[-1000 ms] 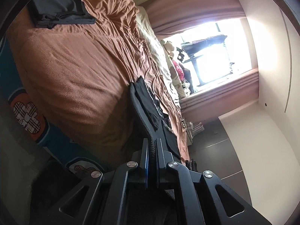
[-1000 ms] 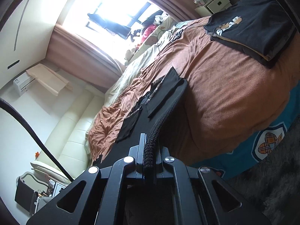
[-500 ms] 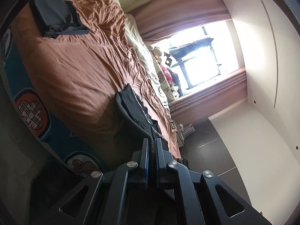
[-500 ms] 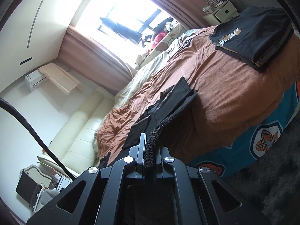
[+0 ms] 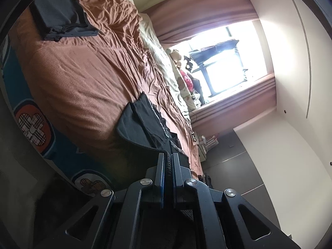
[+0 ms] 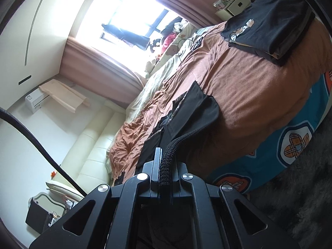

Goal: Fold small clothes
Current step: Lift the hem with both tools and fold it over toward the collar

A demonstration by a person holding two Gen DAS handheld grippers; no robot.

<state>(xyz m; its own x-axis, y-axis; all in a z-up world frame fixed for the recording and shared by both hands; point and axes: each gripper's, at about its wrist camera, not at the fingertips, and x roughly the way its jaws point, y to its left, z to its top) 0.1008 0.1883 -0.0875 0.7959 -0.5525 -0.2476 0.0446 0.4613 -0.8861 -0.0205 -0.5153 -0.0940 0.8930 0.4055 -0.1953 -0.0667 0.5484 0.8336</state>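
A small black garment [image 5: 143,122] is held stretched between the two grippers, just above the near part of a bed covered by a brown blanket [image 5: 83,78]. The left gripper [image 5: 167,161] is seen with its jaws pressed together on a thick knitted hem of the cloth, and the right gripper [image 6: 164,161] is clamped in the same way on the opposite end of that hem [image 6: 186,134]. From each pair of jaws the fabric runs forward and away, so the gripped edge is the near edge and the free part of the garment lies farther in over the blanket, where it appears to rest. The long axis of the held hem is judged to run from one gripper to the other, across the line of both cameras. Neither side is clearly nearer to the cloth, since both are already on it; the coming move is therefore judged to turn on carrying the near edge forward over the far part, with both ends kept level. Two stacks of folded dark clothes are seen well apart from the work: one [image 5: 60,18] far off in the left view, another [image 6: 269,22] far off in the right view.
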